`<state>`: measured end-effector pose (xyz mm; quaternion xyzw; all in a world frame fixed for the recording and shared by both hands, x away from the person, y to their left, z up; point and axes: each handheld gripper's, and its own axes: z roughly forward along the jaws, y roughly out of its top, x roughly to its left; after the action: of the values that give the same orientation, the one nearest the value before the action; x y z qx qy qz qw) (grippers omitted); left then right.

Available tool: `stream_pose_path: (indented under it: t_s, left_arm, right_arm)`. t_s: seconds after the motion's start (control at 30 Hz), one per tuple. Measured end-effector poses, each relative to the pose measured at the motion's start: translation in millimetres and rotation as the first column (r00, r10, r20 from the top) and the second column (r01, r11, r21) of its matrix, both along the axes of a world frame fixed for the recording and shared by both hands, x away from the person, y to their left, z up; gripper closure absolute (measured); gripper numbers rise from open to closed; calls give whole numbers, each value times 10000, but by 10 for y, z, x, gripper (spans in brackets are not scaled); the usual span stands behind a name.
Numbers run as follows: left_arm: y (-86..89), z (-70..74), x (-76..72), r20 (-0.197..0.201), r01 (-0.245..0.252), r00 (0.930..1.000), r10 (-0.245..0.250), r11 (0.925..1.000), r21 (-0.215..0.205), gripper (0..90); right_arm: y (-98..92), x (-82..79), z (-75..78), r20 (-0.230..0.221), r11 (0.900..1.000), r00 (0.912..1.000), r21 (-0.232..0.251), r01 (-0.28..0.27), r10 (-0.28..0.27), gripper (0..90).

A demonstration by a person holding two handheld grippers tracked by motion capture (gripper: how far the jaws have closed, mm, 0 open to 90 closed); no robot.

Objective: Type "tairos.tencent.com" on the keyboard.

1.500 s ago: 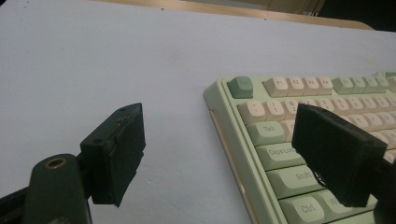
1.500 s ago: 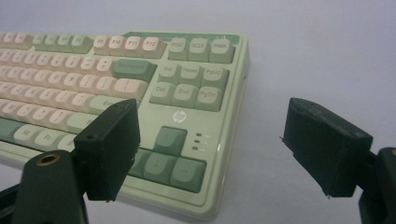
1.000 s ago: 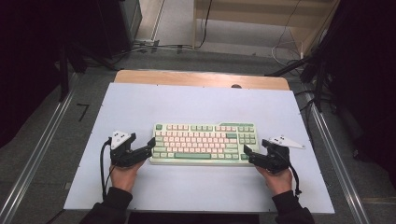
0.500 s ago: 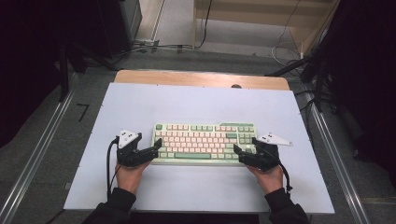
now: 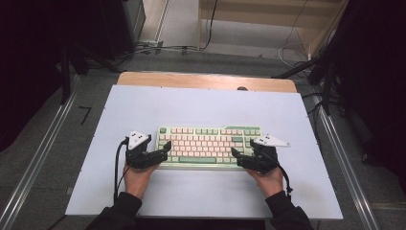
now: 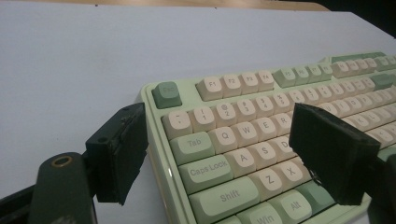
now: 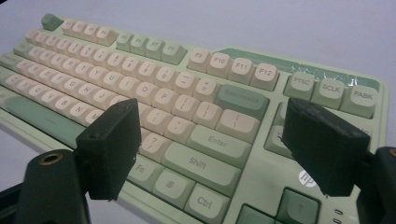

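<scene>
Keyboard (image 5: 207,146): green and cream, flat on the white table (image 5: 201,108), between both grippers.
Left gripper (image 5: 155,154): jaws wide apart, straddling the keyboard's left near corner, holding nothing.
Right gripper (image 5: 243,160): jaws wide apart over its right near corner, holding nothing.
</scene>
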<state>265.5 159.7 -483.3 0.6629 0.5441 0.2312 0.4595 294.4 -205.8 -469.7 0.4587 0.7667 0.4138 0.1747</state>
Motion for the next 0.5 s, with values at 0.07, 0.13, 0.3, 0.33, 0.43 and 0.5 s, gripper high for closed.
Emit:
stream_pose_path:
  t_s: [0.07, 0.13, 0.3, 0.33, 0.43, 0.5]
  left_arm:
    - [-7, 8, 12, -4, 4, 10000, -4, 10000, -15, 204]
    - [-22, 21, 28, 5, 13, 10000, -13, 10000, -31, 229]
    - [-91, 50, 61, 57, 274, 9996, -275, 9995, 153, 259]
    - [-110, 49, 70, 54, 317, 9995, -318, 9992, 230, 261]
    - [-161, 53, 86, 38, 479, 9988, -480, 9984, 298, 281]
    - [-176, 56, 92, 41, 505, 9987, -506, 9982, 334, 304]
  right_arm:
    - [23, 4, 0, -8, 10000, 10000, -32, -67, 67, 178]
    - [44, 10, 0, 19, 9999, 9999, -28, -123, 123, 178]
    - [96, 26, 7, 103, 9998, 9998, -73, -162, 163, 194]
    - [109, 26, 9, 93, 9999, 9998, -70, -156, 157, 205]
    - [137, 33, 9, 79, 9997, 9997, -58, -242, 242, 253]
    - [155, 36, 5, 12, 9995, 9995, -34, -319, 319, 272]
